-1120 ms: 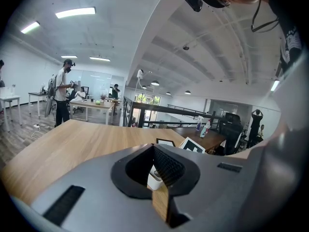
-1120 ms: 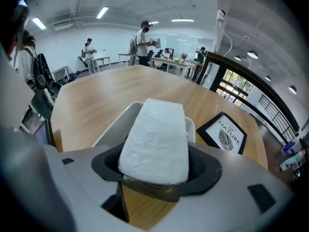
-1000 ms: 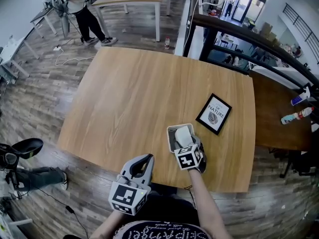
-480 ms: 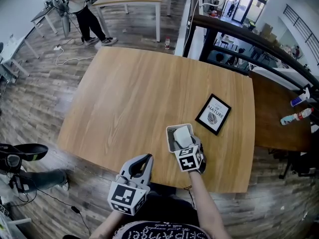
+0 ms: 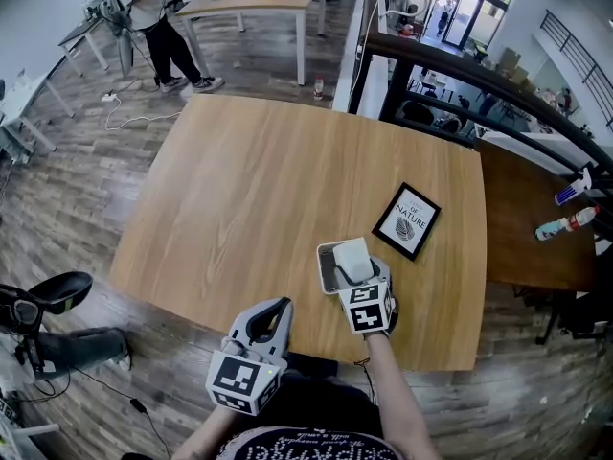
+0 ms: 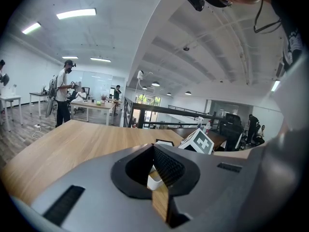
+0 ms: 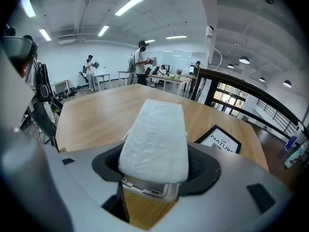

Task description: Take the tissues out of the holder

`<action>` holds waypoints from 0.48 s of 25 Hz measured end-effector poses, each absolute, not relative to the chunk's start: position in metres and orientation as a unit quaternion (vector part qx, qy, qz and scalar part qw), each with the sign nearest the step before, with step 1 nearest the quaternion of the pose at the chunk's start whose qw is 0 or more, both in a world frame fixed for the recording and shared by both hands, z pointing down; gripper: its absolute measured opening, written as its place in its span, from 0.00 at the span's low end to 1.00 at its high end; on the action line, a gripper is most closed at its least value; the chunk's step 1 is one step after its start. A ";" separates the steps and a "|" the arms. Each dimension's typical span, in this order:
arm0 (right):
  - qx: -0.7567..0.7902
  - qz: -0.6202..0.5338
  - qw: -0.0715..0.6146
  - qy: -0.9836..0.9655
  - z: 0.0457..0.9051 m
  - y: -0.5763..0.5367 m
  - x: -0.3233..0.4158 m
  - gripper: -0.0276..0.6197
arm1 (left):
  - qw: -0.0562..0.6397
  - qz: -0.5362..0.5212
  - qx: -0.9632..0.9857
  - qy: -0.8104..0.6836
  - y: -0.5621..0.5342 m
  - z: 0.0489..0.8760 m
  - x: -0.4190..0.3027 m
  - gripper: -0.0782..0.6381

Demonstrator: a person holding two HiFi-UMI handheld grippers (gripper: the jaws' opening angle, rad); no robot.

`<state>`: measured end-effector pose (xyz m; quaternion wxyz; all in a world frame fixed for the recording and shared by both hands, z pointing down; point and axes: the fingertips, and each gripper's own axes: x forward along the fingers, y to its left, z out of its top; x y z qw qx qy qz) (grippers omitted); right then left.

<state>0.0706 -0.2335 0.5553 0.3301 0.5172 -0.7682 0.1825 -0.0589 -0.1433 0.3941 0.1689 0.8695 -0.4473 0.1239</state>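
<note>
Framed print (image 5: pixel 408 221) on wooden table (image 5: pixel 259 190), person (image 5: pixel 170 46) beyond.

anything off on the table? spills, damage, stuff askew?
No spills or damage. The framed print lies flat on the table, turned askew to its edges. The tissue pack sticks up out of the holder, tilted, clamped in the right gripper; that fits the task.

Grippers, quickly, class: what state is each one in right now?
Left gripper: closed, empty.
Right gripper: closed on the tissue pack, which sticks up out of the holder.
</note>
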 end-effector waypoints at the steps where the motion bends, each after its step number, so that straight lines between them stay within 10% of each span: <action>1: 0.520 0.181 0.323 -0.770 0.550 -0.234 0.071 0.49 | 0.169 0.123 0.870 -0.447 -0.143 0.394 -0.058 0.12; 12: 0.543 0.148 0.263 -0.783 0.489 -0.224 0.085 0.49 | 0.164 0.120 0.876 -0.438 -0.132 0.391 -0.048 0.12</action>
